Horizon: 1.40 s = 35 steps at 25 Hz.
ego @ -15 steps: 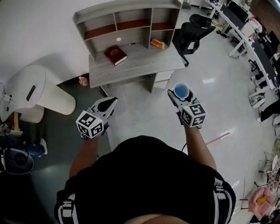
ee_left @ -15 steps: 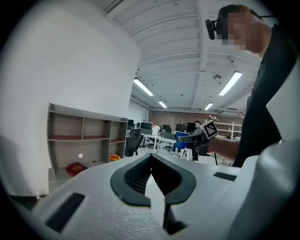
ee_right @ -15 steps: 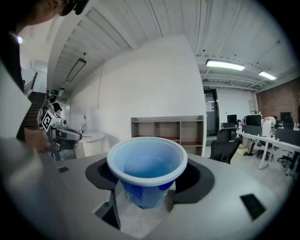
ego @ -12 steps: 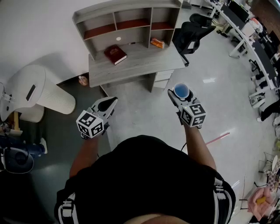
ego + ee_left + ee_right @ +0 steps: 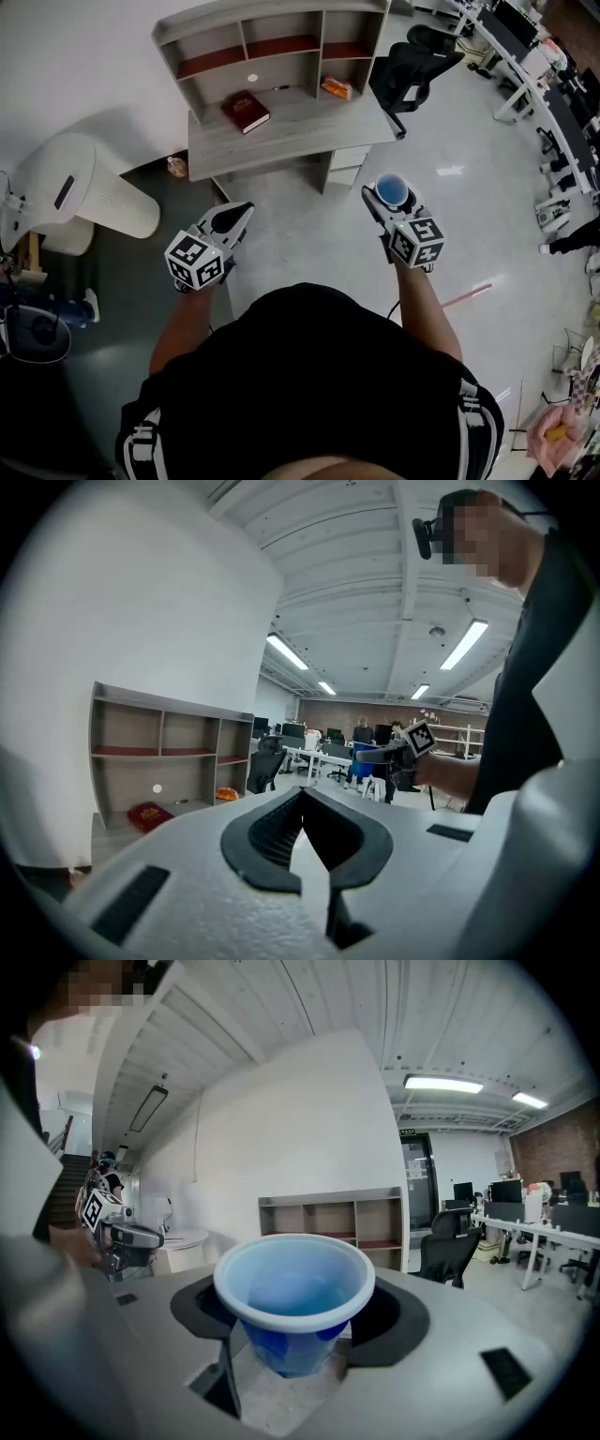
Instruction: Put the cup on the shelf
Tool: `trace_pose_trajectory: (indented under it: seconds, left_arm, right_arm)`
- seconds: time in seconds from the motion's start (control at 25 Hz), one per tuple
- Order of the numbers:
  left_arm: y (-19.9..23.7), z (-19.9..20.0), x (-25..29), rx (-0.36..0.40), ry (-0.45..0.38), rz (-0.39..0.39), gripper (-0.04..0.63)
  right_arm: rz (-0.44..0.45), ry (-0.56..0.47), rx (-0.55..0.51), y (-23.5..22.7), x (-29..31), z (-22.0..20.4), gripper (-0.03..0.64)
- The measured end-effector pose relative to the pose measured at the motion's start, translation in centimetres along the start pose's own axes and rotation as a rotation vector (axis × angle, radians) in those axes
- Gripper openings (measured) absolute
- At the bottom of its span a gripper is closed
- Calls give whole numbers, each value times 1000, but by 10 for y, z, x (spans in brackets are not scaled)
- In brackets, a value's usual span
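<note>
A blue cup [image 5: 390,191] stands upright between the jaws of my right gripper [image 5: 386,199], which is shut on it, out over the floor right of the desk. In the right gripper view the cup [image 5: 293,1297] is empty and fills the middle, with the pads pressing on its lower wall. The grey shelf [image 5: 272,47] with several open compartments stands on the desk [image 5: 291,131] ahead, and shows far off in the right gripper view as the shelf [image 5: 333,1218]. My left gripper [image 5: 234,214] hangs to the left, shut and holding nothing.
A red book [image 5: 246,111] lies on the desk and an orange packet [image 5: 335,88] sits in the right lower compartment. A black office chair [image 5: 412,66] stands right of the desk. A white rounded appliance [image 5: 89,192] stands at the left. More desks line the far right.
The view has shifted slightly; both grippers have drifted a little to the right and keep the same pose, the cup still held.
</note>
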<state>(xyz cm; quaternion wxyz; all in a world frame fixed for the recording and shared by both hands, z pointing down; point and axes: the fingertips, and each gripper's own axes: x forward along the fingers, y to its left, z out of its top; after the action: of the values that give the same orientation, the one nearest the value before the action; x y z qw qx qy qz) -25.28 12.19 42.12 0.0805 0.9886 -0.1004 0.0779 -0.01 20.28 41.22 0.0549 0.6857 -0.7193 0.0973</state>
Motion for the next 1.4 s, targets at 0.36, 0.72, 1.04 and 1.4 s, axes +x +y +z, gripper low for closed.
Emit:
trace_pose_trajectory:
  seconds: [0.36, 0.72, 1.04, 1.4]
  left_arm:
    - [-14, 1, 19, 6, 5, 21, 15]
    - [-28, -5, 46, 3, 20, 26, 15]
    - [-28, -1, 73, 8, 21, 17, 15]
    - [-38, 0, 94, 10, 33, -23, 15]
  right_arm:
    - [20, -25, 28, -25, -11, -3, 313]
    - [34, -30, 52, -52, -16, -10, 313]
    - [42, -32, 44, -68, -18, -4, 313]
    - [44, -18, 46, -81, -21, -4, 313]
